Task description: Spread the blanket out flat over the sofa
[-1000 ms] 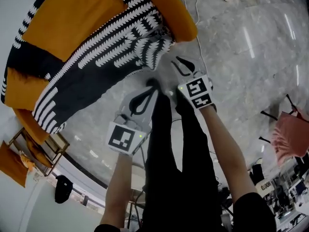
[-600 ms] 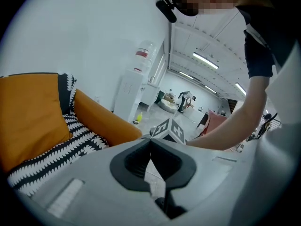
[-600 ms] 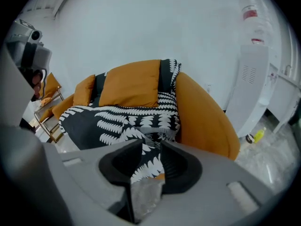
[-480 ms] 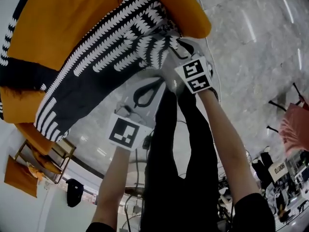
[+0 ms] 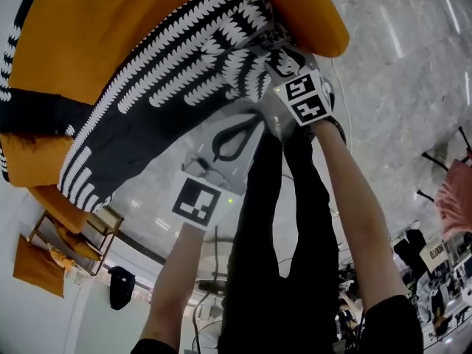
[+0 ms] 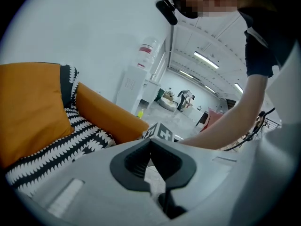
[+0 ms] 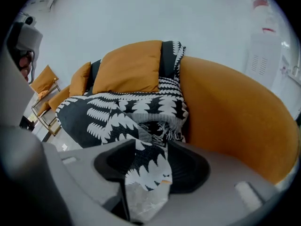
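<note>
We see one black-and-white woolly blanket [image 7: 122, 112]. Its corner sits inside our right gripper [image 7: 146, 171], whose jaws have just been opening wide. Our left gripper [image 6: 151, 166], the second one, is pressed together.

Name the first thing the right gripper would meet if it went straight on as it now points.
The blanket, probably: its hanging corner shows between the jaws of the right gripper, which have just been opening. Behind it stands the sofa; depth is unclear.

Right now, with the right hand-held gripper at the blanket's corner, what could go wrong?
1. The right hand-held gripper has just been opening its jaws, a corner of the blanket loose between them; closing may catch only the edge and slip.
2. The left hand-held gripper is shut, empty; pulling one corner could drag the blanket off the sofa rather than flatten it.
</note>
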A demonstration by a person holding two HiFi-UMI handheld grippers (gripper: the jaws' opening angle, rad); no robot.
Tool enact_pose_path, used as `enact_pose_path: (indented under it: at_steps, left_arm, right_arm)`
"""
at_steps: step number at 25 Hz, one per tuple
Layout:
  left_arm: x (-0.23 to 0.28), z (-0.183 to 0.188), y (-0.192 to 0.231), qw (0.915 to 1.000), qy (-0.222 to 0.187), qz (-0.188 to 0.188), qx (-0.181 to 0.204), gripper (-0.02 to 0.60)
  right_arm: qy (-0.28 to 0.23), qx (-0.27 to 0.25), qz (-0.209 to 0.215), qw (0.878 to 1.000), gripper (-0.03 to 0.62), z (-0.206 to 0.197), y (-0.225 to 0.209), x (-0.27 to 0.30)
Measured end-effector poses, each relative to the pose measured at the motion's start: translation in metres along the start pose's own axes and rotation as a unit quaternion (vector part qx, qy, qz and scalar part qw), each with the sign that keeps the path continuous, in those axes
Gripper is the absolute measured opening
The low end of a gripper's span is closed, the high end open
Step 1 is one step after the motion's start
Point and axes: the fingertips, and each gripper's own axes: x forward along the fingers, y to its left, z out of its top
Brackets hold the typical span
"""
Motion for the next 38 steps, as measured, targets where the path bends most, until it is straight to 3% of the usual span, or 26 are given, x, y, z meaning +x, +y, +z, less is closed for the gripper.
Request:
enact_pose_path:
  at_steps: [5, 8, 16, 21, 31, 38]
  left_arm:
    - [0.002, -0.013, -0.008, 0.9998, 0.017, -0.014, 0.003, 0.011]
    - [0.000, -0.014, -0.010, 0.9996, 0.019, -0.021, -0.001, 0.011]
    - [0.001, -0.019, 0.000, 0.9997, 0.019, -0.007, -0.014, 0.011]
    - [0.001, -0.022, 0.003, 0.9996, 0.022, 0.000, -0.016, 0.011]
    - [-0.002, -0.034, -0.001, 0.9995, 0.030, 0.004, -0.013, 0.011]
    - [-0.001, -0.037, 0.000, 0.9994, 0.026, 0.009, -0.022, 0.011]
  right_arm:
    - [0.019, -0.021, 0.009, 1.000, 0.207, -0.005, 0.001, 0.013]
    - [0.027, -0.026, 0.018, 0.999, 0.168, -0.006, 0.003, 0.017]
    - [0.048, -0.030, 0.042, 0.997, 0.129, -0.017, 0.015, 0.036]
    - [0.039, -0.040, 0.033, 0.998, 0.127, -0.016, 0.017, 0.040]
    - [0.022, -0.176, -0.010, 0.984, 0.164, -0.007, 0.020, 0.046]
    - [0.034, -0.271, 0.015, 0.962, 0.166, -0.007, 0.025, 0.056]
